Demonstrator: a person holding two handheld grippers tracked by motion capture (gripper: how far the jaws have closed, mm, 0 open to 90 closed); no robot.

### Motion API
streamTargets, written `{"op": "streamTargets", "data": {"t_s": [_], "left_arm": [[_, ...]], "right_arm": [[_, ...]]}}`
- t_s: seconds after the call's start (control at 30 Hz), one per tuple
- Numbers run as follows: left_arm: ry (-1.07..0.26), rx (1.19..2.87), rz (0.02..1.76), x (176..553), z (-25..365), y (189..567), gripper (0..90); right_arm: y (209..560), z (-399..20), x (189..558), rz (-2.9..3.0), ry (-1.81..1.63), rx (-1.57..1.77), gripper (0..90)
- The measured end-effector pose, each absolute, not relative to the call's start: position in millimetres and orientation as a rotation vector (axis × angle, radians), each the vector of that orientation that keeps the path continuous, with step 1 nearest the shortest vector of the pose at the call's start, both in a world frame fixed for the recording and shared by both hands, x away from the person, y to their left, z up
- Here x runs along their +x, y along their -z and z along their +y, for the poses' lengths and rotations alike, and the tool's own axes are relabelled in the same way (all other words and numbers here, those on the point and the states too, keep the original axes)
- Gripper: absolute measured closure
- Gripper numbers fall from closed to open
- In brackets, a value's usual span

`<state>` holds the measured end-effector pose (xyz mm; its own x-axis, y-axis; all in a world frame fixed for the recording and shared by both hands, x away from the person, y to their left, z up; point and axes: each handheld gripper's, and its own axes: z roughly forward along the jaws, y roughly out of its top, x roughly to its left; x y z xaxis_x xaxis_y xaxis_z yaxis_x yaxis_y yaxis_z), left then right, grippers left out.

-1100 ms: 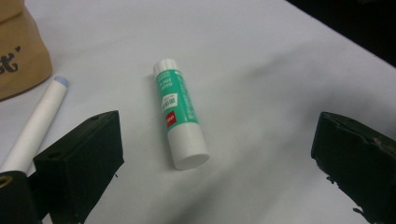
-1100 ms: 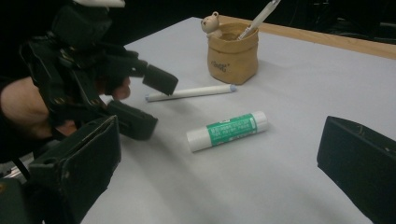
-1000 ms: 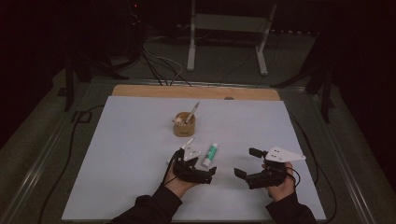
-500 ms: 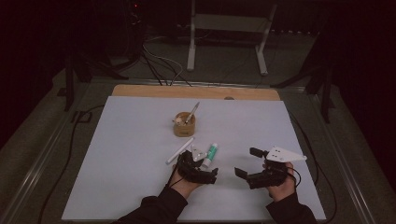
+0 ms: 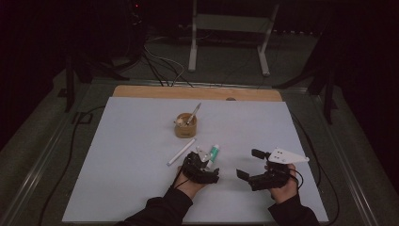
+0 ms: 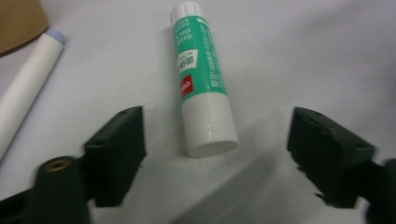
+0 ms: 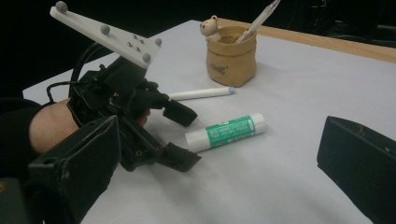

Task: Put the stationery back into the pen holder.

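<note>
I had the left gripper [image 6: 212, 154], jaws spread and just closing, needing centring on the glue stick [image 6: 203, 79] at twelve o'clock.

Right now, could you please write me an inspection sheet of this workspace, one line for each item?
Surface: white board on a table, with a wooden strip at the far edge.
Job's things: green and white glue stick lies flat, its end between the jaws of the left gripper, not touched.
Clutter: white pen lies beside the glue stick; tan holder stands behind it with a pen and a small bear figure.
Grippers: left gripper's jaws have just been closing, pads not yet on the glue stick; right gripper open, nothing between its jaws.
Cables: black cables run along the table's left side and on the floor behind.
Surroundings: dark room, a white metal stand behind the table.
</note>
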<state>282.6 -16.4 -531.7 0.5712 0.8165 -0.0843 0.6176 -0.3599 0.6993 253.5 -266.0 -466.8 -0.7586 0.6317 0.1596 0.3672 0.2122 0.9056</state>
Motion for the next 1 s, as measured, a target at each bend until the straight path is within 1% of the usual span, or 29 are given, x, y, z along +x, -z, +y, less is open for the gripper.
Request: {"op": "streamTargets", "data": {"t_s": [0.03, 0.07, 0.1, 0.17, 0.3, 0.33, 0.4, 0.43, 0.47, 0.53, 0.67, 0.7, 0.9, 1.0], "left_arm": [[-0.362, 2.104, 1.14, 283.2, -16.4, 532.4, 29.2], [-0.361, 2.102, 1.146, 283.9, -16.6, 533.1, 29.2], [-0.354, 2.097, 1.156, 286.1, -16.5, 534.4, 33.8], [-0.35, 2.097, 1.156, 287.1, -16.4, 534.7, 37.9], [-0.366, 2.093, 1.162, 289.4, -17.7, 535.8, 41.3], [-0.369, 2.09, 1.165, 290.3, -17.9, 535.7, 44.2], [-0.364, 2.085, 1.17, 292.4, -18.2, 535.6, 46.9], [-0.366, 2.086, 1.168, 293.3, -18.5, 535.6, 51.8], [-0.364, 2.089, 1.162, 294.2, -18.9, 535.8, 51.8], [-0.369, 2.088, 1.162, 295.6, -19.3, 535.8, 54.8], [-0.363, 2.076, 1.175, 297.5, -17.8, 536.0, 62.2], [-0.351, 2.074, 1.175, 298.8, -16.2, 535.7, 65.8], [-0.334, 2.093, 1.146, 300.3, -15.1, 534.0, 66.6], [-0.328, 2.121, 1.097, 299.4, -15.6, 530.8, 66.7]], "right_arm": [[466.9, -265.9, 253.4, 2.243, -1.566, 0.947, 0.0], [466.9, -265.9, 253.4, 2.243, -1.566, 0.947, 0.0], [466.8, -265.8, 253.4, 2.243, -1.565, 0.946, 0.0], [466.8, -265.8, 253.4, 2.242, -1.567, 0.945, 0.0], [467.0, -265.8, 253.6, 2.244, -1.566, 0.947, 0.0], [467.1, -265.8, 253.6, 2.244, -1.564, 0.948, 0.0], [467.1, -265.7, 253.5, 2.245, -1.564, 0.948, 0.0], [467.1, -265.8, 253.6, 2.245, -1.564, 0.948, 0.0], [467.1, -265.8, 253.6, 2.245, -1.564, 0.948, 0.0], [467.1, -265.8, 253.7, 2.245, -1.564, 0.948, 0.0], [467.0, -265.6, 253.4, 2.244, -1.563, 0.946, 0.0], [467.2, -265.7, 253.7, 2.244, -1.564, 0.948, 0.0], [467.3, -265.8, 253.7, 2.244, -1.564, 0.948, 0.0], [467.3, -265.9, 253.8, 2.243, -1.564, 0.951, 0.0]]}}
